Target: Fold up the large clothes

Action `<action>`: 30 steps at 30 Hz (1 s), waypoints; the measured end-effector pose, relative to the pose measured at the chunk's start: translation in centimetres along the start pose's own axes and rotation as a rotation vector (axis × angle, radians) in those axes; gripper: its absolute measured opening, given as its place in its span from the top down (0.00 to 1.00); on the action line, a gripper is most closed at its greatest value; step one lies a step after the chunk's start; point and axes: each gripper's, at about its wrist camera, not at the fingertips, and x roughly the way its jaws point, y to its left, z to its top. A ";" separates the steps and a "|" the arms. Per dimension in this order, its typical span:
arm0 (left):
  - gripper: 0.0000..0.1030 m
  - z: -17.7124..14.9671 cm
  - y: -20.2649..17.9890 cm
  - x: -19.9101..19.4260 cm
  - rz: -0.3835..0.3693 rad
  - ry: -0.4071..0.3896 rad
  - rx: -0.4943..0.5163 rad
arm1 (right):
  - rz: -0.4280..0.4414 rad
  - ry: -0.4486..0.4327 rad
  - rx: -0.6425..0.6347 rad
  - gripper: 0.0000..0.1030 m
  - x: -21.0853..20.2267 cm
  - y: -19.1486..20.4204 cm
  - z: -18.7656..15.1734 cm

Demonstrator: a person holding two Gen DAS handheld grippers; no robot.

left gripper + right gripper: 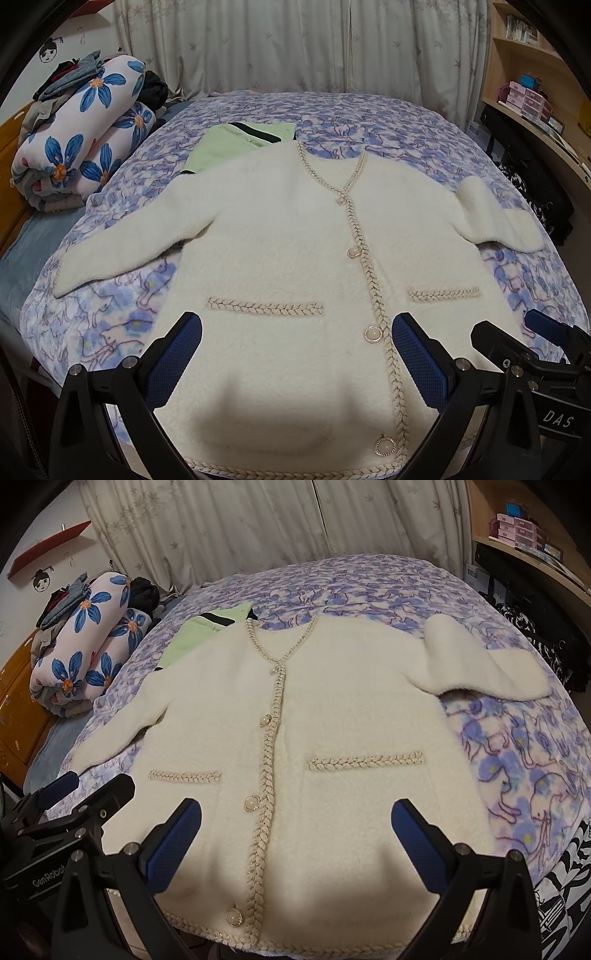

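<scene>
A green garment (229, 144) lies tucked under the cardigan's (295, 236) shoulder, beside rolled quilts (81, 133).

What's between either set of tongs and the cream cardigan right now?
Nothing visible. The left tongs and right tongs both hover open directly over the cream cardigan's lower half, with only bare fabric between the fingers. The green garment lies beyond its far shoulder, partly tucked under, clear of both.

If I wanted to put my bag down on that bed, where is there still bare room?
Bare bedspread lies beyond the cream cardigan, up to the curtains. A smaller patch sits below the cardigan's folded-back sleeve, near the bed's edge. The far left is crowded: a rolled floral quilt with clothes piled on it, and a green garment tucked under the cardigan's shoulder.
</scene>
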 end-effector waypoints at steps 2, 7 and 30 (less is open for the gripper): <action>0.01 -0.1 0.1 0.1 0.000 0.002 0.002 | 0.002 0.001 0.000 0.00 0.0 0.0 0.0; 0.01 0.0 0.3 0.3 0.001 0.009 0.007 | 0.000 0.003 0.000 0.00 0.2 -0.1 0.0; 0.01 0.2 -0.4 1.0 0.010 0.030 0.015 | 0.011 0.018 0.024 0.00 1.4 -0.3 0.1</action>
